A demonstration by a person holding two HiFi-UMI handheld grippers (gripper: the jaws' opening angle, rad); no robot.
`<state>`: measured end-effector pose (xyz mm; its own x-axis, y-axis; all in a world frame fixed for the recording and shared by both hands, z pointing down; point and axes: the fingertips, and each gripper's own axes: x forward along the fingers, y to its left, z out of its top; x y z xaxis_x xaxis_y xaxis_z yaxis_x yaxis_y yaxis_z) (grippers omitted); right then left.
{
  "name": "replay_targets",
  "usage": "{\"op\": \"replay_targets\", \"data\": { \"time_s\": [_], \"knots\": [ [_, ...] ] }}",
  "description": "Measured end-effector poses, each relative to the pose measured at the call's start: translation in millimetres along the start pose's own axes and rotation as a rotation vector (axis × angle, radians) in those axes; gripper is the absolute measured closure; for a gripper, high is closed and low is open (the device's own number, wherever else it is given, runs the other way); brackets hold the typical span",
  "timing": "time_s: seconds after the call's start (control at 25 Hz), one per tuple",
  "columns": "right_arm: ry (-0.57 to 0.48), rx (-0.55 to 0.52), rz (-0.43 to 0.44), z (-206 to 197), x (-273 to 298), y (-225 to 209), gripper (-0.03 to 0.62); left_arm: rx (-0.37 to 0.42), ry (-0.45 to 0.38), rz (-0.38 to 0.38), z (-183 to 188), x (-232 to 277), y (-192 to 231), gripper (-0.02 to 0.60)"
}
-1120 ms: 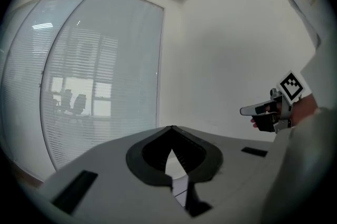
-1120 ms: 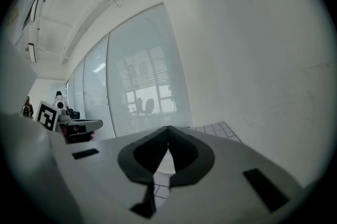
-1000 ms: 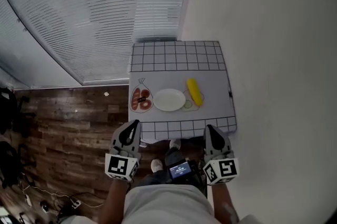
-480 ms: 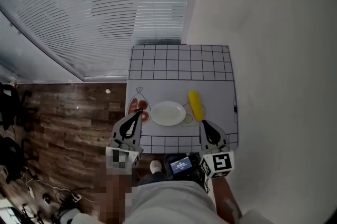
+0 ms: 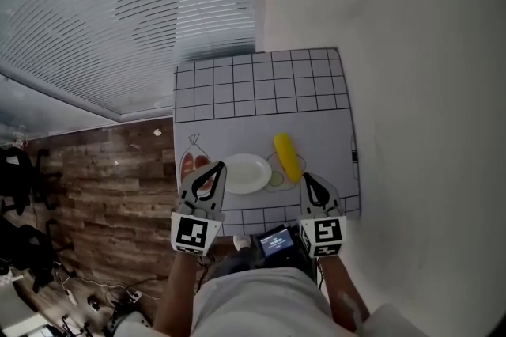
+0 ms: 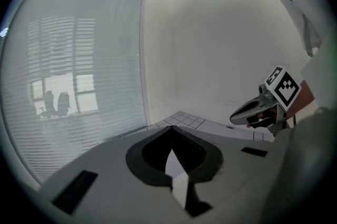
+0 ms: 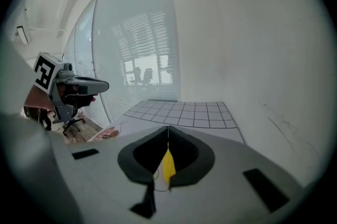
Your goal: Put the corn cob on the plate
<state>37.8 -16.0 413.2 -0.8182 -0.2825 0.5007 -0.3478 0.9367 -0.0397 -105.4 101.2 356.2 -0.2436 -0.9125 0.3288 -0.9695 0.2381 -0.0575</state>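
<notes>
Head view: cob [image 5: 287, 157] beyond right tool [image 5: 308, 179]

White wall [image 5: 411, 51], window blinds [image 5: 118, 19], wood floor [image 5: 103, 185]

Glossy white plate [image 5: 247, 173]; smooth, plastic-looking corn cob [image 5: 287, 156]; matt wood-plank floor [image 5: 103, 193].

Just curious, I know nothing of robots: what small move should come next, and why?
Probably open the right gripper: its jaws are shut on nothing, and the corn cob lies just ahead of it on the table, beside the empty plate. Shut jaws cannot take the cob.
</notes>
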Motion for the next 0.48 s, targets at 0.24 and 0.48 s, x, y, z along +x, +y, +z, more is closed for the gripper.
{"op": "replay_targets", "data": {
  "time_s": [0.24,0.48],
  "knots": [
    [0.032,0.023,-0.004,-10,10,-13,0.588,0.103,0.05,-0.067,-3,29,-19,0.574],
    [0.038,0.054,0.003,-19,19,-17,0.588,0.243,0.067,-0.119,6,49,-33,0.574]
  ]
}}
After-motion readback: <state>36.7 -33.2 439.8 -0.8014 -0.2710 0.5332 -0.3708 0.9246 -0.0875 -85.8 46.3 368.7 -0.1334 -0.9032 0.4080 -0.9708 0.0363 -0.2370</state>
